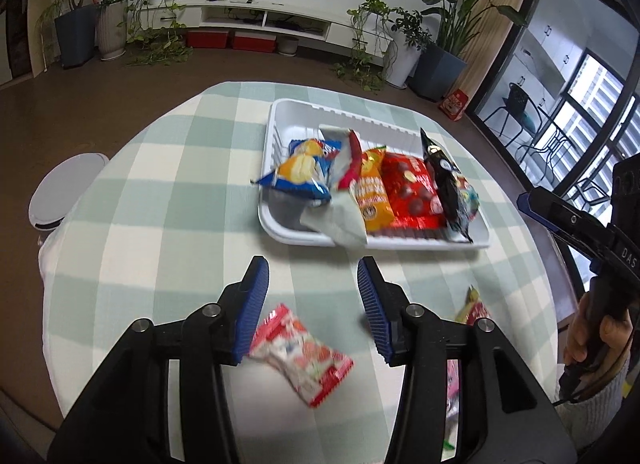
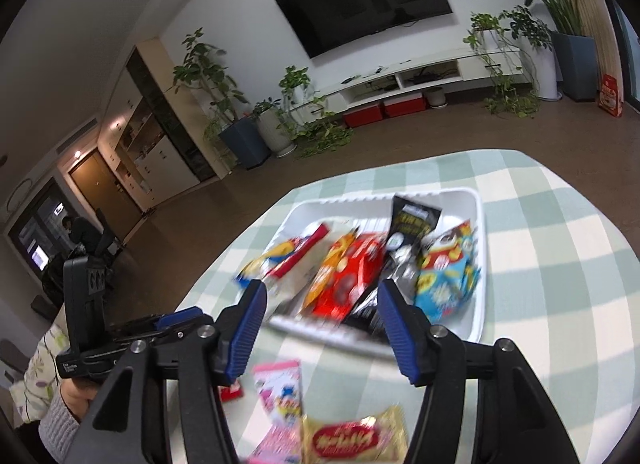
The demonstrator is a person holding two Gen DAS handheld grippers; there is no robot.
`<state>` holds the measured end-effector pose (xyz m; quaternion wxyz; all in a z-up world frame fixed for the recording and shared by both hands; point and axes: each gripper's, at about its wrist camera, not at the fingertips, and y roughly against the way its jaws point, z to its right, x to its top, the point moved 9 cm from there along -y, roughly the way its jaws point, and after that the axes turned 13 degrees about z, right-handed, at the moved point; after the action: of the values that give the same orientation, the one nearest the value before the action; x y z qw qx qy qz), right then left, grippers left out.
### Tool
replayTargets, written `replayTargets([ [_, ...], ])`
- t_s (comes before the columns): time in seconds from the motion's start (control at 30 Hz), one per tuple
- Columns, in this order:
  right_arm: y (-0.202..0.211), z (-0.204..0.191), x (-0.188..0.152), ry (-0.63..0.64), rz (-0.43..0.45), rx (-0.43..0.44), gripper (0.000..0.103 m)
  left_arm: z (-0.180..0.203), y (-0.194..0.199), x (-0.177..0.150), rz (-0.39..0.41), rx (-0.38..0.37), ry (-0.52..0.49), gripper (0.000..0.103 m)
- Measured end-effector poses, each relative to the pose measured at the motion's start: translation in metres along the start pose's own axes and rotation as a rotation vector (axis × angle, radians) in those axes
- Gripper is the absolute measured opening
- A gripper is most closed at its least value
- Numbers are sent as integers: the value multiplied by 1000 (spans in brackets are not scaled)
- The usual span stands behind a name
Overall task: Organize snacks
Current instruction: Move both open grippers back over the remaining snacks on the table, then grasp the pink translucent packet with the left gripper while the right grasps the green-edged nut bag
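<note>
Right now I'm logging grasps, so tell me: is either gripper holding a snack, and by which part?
Nothing is held. The left gripper and the right gripper both stand open and empty above the table; the snacks lie loose.

Blurring across the white plastic tray [image 2: 476,264] in the right wrist view, smearing the print on the red chocolate-ball bag [image 2: 352,276] past reading. Hiding behind the black arm of the left tongs [image 1: 313,296]: most of a red and yellow snack wrapper [image 1: 474,306]. Running off the bottom edge: a pale yellow wafer packet with a red label [image 2: 352,440] and a pink cartoon-printed sachet [image 2: 280,388].
</note>
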<state>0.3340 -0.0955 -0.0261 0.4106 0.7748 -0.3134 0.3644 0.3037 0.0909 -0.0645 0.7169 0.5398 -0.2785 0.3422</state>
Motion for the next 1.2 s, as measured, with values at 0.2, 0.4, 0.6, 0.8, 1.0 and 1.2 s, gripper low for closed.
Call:
replayTargets([
  [0.2,22,-23,-31,38,-15,15,61,10,34,-26,7,4,-8,50],
  [0.4,36,-37,-58,45,-39,25,61,19,59,-48,10,7,-18,50],
  [0.6,44,-47,-87,40,-75,32,62,25,75,-67,7,23,-54,50],
  [0.8,51,-56,-106,65,-95,27,62,33,84,-83,1,34,-101,50],
  [1.0,57,-61,-121,73,-112,27,62,37,90,-96,-7,43,-132,50],
  [1.2,62,-62,-135,61,-141,25,64,42,94,-108,-16,47,-167,51],
])
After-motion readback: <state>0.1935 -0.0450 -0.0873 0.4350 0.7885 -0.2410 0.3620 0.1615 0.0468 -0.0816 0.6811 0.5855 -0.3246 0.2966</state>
